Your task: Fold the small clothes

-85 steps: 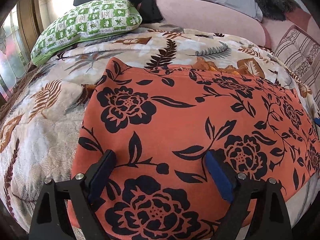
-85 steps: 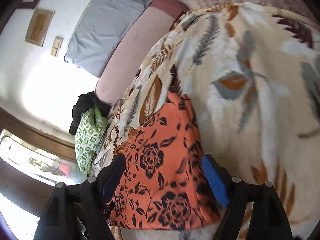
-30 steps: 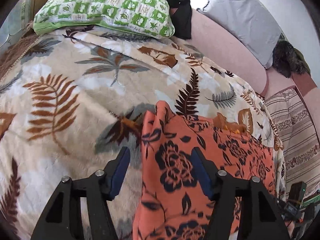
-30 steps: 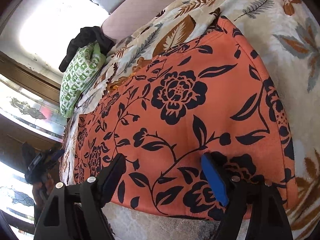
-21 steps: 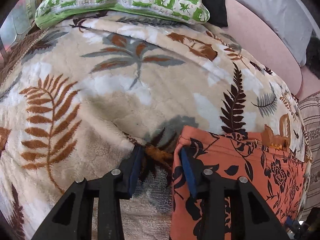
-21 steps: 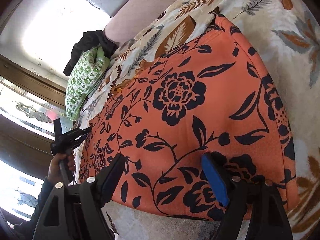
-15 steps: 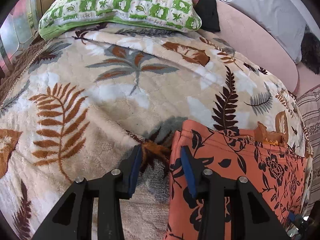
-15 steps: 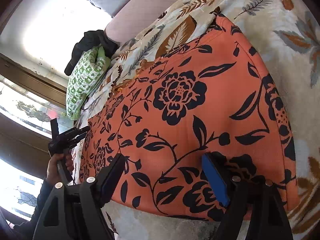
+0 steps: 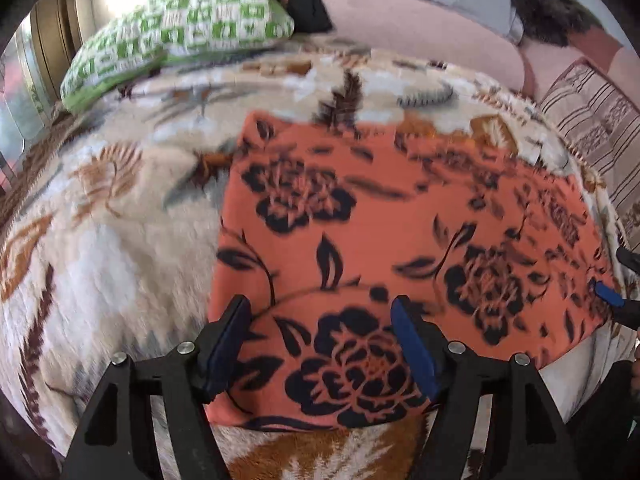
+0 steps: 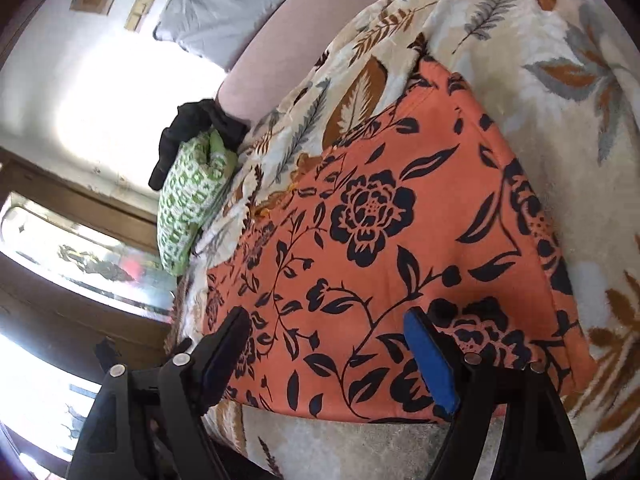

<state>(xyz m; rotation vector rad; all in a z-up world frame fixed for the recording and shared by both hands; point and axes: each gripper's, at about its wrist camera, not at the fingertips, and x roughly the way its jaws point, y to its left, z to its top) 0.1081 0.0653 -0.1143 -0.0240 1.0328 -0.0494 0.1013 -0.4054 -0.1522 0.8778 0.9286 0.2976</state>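
the orange floral cloth [image 9: 400,220] is seen lying flat on the leaf-patterned blanket [image 9: 100,240] of the bed. the left gripper [image 9: 320,340] is opening above its near edge, nothing pinched. only the left view shows the striped cushion [image 9: 592,120]. the right gripper [image 10: 328,356] is spread wide over the cloth, empty; a wall switch [image 10: 139,11] is seen only there.

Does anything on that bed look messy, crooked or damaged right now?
Nothing stands out. The orange floral cloth lies flat and smooth on the leaf-print blanket. A black garment is draped loosely over the green pillow.
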